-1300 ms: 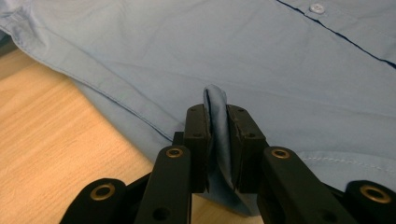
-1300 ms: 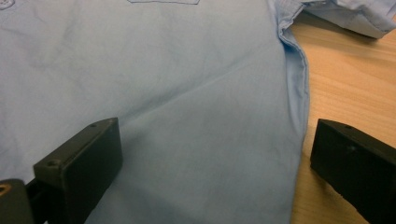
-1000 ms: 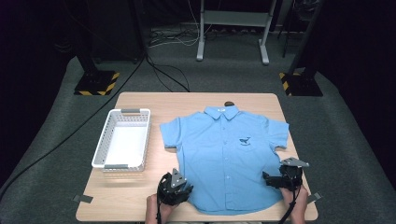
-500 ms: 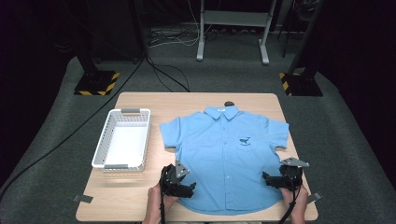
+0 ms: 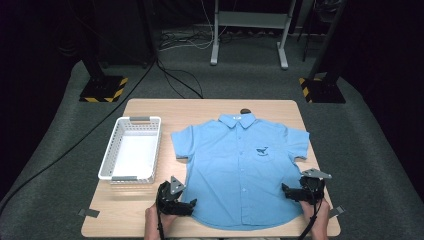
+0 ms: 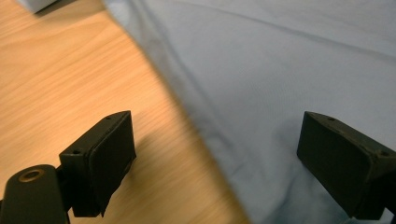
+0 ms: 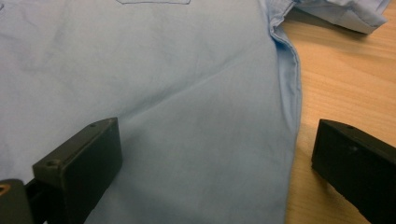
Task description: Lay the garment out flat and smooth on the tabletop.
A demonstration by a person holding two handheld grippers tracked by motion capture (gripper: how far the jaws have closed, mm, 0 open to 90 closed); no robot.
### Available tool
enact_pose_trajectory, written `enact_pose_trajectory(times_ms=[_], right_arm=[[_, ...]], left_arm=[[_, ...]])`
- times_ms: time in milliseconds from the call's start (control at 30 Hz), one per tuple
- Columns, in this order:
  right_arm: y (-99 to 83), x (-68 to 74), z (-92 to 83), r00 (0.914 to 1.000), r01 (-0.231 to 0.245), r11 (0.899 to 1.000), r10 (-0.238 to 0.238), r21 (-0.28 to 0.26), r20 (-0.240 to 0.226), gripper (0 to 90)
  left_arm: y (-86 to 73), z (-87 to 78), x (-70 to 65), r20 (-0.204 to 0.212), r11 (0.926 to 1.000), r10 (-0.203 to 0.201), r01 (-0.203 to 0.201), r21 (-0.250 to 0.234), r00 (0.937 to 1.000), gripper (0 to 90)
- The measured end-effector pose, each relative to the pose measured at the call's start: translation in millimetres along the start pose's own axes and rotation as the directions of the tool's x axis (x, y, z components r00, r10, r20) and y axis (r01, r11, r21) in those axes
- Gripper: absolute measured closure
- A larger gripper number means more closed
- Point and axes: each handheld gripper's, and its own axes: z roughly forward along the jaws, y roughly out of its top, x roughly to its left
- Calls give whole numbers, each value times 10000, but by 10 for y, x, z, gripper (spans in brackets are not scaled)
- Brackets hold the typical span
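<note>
The light-blue short-sleeved shirt point(image 5: 240, 170) is spread flat on the desk point(image 5: 150, 107). Its lower side edges are straddled by the left gripper point(image 5: 191, 204), jaws just opened wide, and the right gripper point(image 5: 285, 189), also wide. Pinching both edges is probably required next.

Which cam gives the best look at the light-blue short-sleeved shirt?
High view: the whole light-blue short-sleeved shirt lies flat, collar, sleeves and chest logo all visible. Left gripper view shows one blurred side edge; right gripper view shows the other side seam and a sleeve end.
</note>
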Motion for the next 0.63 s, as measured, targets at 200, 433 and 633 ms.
enact_pose_trajectory(times_ms=[200, 433, 633], right_arm=[[-19, -24, -20, 10000, 24, 10000, -24, 20, -19, 5], [-45, -43, -44, 9998, 158, 9999, -158, 35, -117, 0], [-43, -40, -43, 9998, 146, 9999, -146, 38, -121, 0]], left_arm=[[-139, -81, 126, -252, 9989, -262, 251, -403, 9993, 101], [-134, -72, 159, -324, 9990, -314, 303, -323, 9990, 66], [-150, -110, 144, -572, 9987, -423, 404, -324, 9975, 18]])
